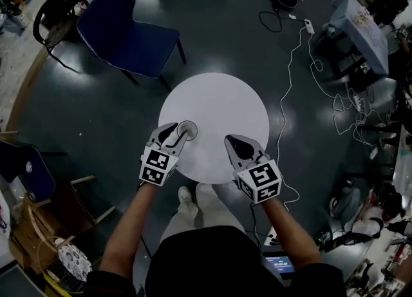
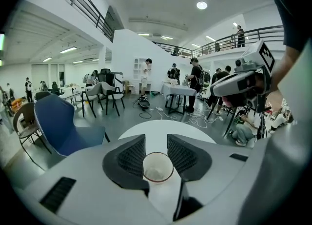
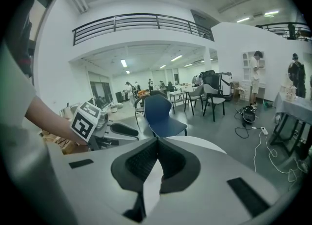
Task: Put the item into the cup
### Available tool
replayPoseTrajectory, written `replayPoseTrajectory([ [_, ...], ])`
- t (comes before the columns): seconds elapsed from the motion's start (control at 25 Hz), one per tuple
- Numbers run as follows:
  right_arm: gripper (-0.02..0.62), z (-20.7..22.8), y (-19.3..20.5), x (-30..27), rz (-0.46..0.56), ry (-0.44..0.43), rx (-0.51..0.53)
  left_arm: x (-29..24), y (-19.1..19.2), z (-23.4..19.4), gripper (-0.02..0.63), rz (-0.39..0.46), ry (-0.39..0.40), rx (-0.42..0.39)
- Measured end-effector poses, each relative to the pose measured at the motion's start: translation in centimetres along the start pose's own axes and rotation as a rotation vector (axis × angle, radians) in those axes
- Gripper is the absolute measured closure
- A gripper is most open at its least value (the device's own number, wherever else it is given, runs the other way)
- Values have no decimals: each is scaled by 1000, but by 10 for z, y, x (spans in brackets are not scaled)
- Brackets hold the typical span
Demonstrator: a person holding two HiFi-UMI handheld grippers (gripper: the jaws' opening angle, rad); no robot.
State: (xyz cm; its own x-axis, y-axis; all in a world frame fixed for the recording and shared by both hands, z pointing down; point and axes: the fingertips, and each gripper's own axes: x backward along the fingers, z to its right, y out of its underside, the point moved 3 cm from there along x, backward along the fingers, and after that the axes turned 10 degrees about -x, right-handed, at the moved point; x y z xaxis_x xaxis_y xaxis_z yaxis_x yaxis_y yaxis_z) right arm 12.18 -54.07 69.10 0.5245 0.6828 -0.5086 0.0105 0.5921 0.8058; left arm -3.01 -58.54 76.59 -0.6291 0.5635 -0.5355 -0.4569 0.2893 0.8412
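A small clear cup (image 1: 188, 129) with a brownish rim stands on the round white table (image 1: 219, 99) near its left front edge. My left gripper (image 1: 181, 134) has its jaws standing wide on either side of the cup. In the left gripper view the cup (image 2: 158, 168) sits between the two dark pads (image 2: 130, 156), and something pale shows in its bottom; I cannot tell what it is. My right gripper (image 1: 233, 142) hovers over the table's front right part, apart from the cup. Its tips meet in the right gripper view (image 3: 156, 142), with nothing between them.
A blue chair (image 1: 129, 31) stands behind the table to the left. White cables (image 1: 293, 64) trail over the dark floor on the right. The person's legs and shoes (image 1: 188, 199) are under the table's front edge. Cluttered boxes (image 1: 45, 225) sit at the lower left.
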Motion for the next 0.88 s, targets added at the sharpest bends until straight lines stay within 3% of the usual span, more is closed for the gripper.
replayPoseTrajectory([
  [0.52,586,-47,-19,23,63,-11,60,61,-43,12,557,127,-26,-13],
  [0.88,586,-92,-49,52,134,-32,65,129,-86,35,578,210,-37,-20],
])
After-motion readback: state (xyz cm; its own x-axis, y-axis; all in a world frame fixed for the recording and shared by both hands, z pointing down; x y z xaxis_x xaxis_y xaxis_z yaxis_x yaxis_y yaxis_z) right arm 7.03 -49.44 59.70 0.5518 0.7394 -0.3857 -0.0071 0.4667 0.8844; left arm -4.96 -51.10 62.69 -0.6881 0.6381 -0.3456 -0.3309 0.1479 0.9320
